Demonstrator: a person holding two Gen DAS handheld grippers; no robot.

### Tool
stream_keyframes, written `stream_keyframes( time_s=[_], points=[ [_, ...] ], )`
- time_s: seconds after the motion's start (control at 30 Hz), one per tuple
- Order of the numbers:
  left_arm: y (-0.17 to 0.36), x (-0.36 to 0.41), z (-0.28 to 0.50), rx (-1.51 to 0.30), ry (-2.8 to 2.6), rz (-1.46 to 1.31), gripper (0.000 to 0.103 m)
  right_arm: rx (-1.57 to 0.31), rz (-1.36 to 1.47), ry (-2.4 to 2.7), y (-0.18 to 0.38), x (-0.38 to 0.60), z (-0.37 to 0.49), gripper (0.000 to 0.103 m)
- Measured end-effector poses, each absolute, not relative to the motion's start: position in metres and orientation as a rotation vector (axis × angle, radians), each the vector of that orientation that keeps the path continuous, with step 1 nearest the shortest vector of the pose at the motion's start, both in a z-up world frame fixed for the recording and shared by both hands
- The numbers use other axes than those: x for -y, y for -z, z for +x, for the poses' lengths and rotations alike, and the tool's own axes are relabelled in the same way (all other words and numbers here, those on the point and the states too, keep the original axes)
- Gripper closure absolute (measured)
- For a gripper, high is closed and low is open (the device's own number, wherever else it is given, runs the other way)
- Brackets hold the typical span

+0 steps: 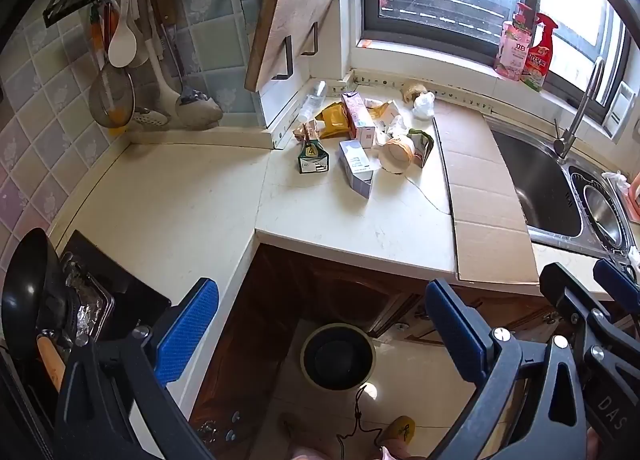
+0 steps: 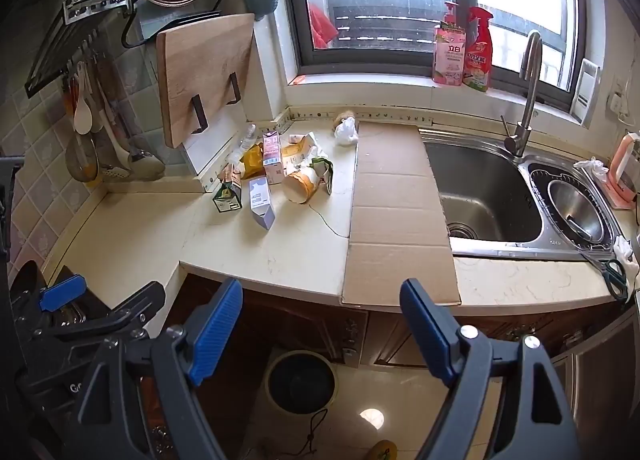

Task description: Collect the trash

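Left wrist view, hand-held gripper: the left hand-held gripper (image 1: 322, 330) stands wide apart with nothing between its blue pads, hanging over the floor in front of the desk (image 1: 168, 195).
Left wrist view, trash: a heap of trash (image 1: 360, 131) lies at the back corner of the desk, well apart from both tools; the bin (image 1: 338, 356) stands on the floor below the desk edge.
Left wrist view, doing it well: my judgement is to reach first for the nearest free piece, the pale box (image 1: 356, 165), with the pads across its narrow sides, so the heap is not pushed.
Left wrist view, hard to see: the clear bottle (image 1: 314, 99) is faint; the right hand-held gripper is cut off by the frame edge.
Right wrist view, hand-held gripper: the right hand-held gripper (image 2: 322, 328) is also spread wide and empty.
Right wrist view, trash: the green carton (image 2: 228, 197) and paper cup (image 2: 302, 185) lie on the desk, beside a cardboard sheet (image 2: 396, 219).
Right wrist view, hard to see: the bin's inside is dark, so its contents cannot be told; items under the heap are covered.
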State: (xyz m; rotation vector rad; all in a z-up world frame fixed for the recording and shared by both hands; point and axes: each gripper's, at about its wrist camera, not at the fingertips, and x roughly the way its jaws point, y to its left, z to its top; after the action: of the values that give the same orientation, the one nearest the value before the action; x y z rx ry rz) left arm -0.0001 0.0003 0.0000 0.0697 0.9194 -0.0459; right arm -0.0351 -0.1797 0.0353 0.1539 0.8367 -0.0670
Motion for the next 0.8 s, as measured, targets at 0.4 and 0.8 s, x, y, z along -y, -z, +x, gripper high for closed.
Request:
stream_keyframes(
  time_s=[0.4,0.8],
  points=[
    [-0.001,-0.003,-0.004,-0.929,0.049,0.068,0.004,-0.843,0.155,0.065,-0.033,0.183,-0.037,0.021],
    [-0.002,0.002,-0.008,-0.935,0.071,0.071,0.005,-0.846,0.181,0.063,-0.034,0.182,-0.042,0.021]
  ],
)
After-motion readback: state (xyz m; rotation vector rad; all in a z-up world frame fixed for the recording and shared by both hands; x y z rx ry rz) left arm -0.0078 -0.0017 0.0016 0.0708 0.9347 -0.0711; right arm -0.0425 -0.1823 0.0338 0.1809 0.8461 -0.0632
